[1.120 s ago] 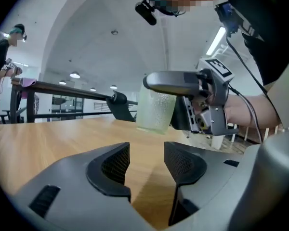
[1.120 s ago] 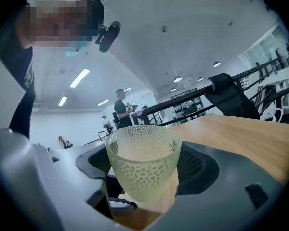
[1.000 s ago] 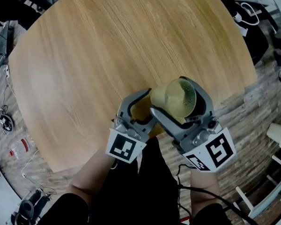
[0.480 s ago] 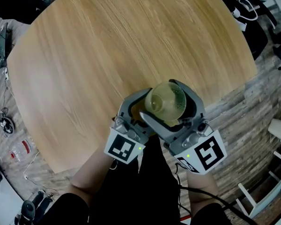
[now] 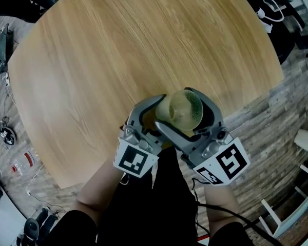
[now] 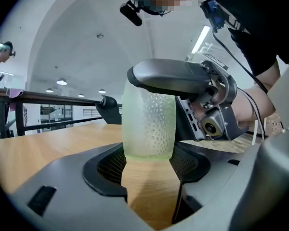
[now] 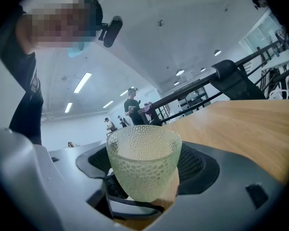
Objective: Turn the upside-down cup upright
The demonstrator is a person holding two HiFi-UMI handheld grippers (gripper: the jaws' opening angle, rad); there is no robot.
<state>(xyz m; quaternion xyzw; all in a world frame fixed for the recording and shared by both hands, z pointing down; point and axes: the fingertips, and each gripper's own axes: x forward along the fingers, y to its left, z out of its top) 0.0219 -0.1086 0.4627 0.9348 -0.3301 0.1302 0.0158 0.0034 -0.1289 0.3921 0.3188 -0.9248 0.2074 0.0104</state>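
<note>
Grey right gripper: I find its jaws spread wide and closed against the cup, one meshed pad bearing on each side of the wall. The cup is pale green, translucent, with a dimpled surface. It sits mouth up and clear of the table.

Left gripper: its jaws are likewise wide apart and flank the lower end of the same cup. In the left gripper view the pads stand hard beside the cup's base on both sides. I cannot settle from that view whether they press on it or only bracket it. One jaw of the right gripper runs across the cup's upper part there.

From the head view, the two grippers meet at an angle, left from the near left and right from the near right, with the cup between them. I look straight down into its open mouth. Each gripper's marker cube faces up, the left and the right lying just apart.

The assembly hangs over the near edge of a round, light wooden table. A grey plank-patterned floor surrounds the table, with cables and small items at the left margin.
</note>
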